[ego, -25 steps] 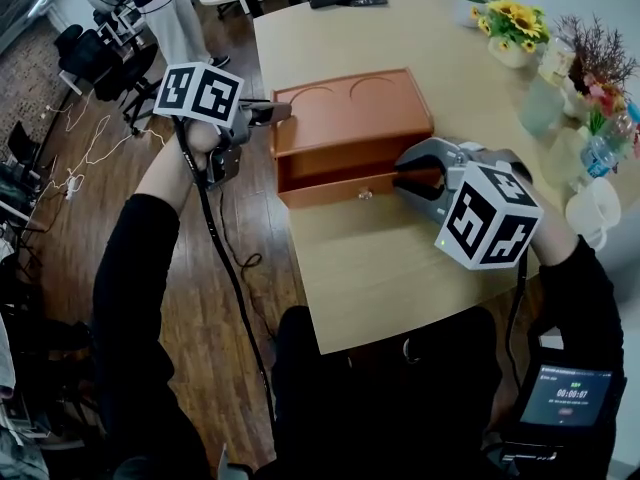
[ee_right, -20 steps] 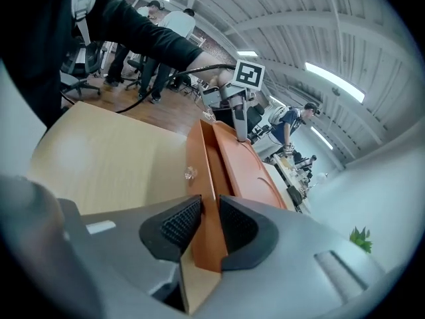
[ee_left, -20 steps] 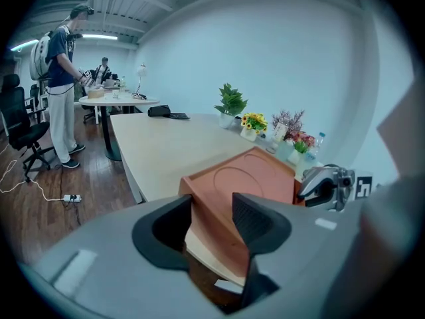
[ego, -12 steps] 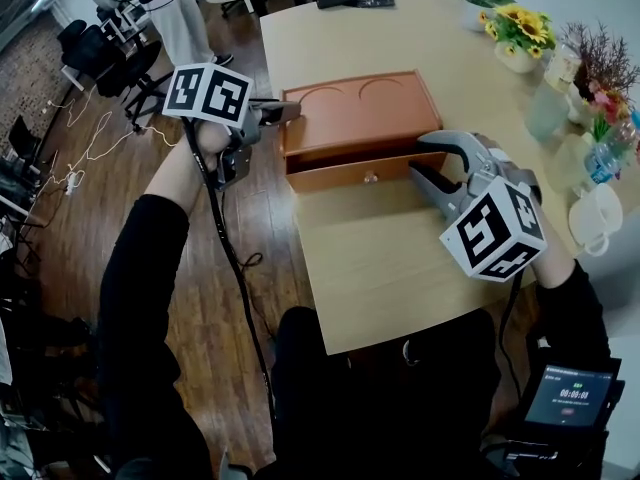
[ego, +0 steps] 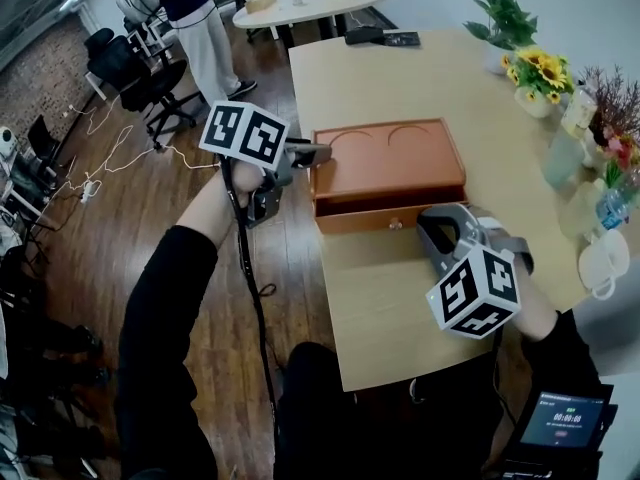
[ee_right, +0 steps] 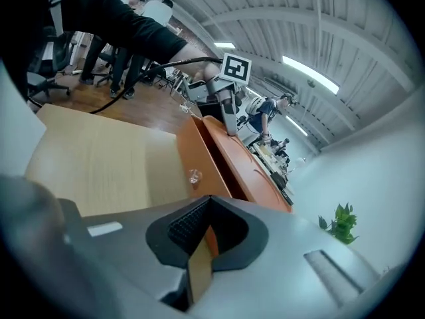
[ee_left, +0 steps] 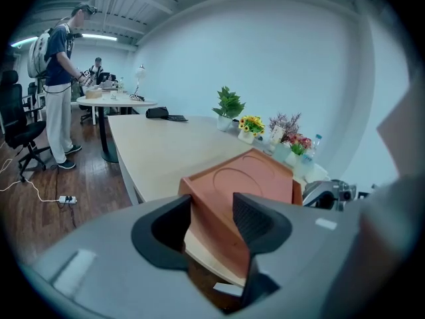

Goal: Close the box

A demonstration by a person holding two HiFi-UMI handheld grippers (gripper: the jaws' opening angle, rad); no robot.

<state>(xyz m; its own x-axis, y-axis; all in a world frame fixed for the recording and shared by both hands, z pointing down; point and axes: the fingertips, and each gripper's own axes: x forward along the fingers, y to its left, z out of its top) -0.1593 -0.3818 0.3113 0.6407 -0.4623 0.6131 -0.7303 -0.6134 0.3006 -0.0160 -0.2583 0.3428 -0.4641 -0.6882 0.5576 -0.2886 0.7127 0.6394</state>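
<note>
Grey jaws of the left gripper [ego: 305, 153] sit narrow, clamped on the left end of the box [ego: 390, 163]. In the left gripper view we see the box's corner [ee_left: 246, 178] wedged between the two pads [ee_left: 255, 218]. The right gripper [ego: 440, 223] has its jaws brought together at the tips. In the right gripper view [ee_right: 207, 205] we see nothing gripped, only table and a bit of the box showing through the slot below the tips.

Counts:
- one orange-brown box
- one drawer, with one small clear knob [ego: 396, 224]
- two round recesses in the box top
- two grippers, each with one marker cube
- one white cup [ego: 600, 263] at the table's right edge, near a row of plants and flowers

The box lies flat on the pale wood table [ego: 400, 68], close to the table's left edge. Its left end is in the left gripper. Its front right corner is just beside the right gripper's tips, and we can't tell if they touch. The drawer front [ee_right: 194, 176] looks about level with the box front, and we can't tell if it is fully in.
</note>
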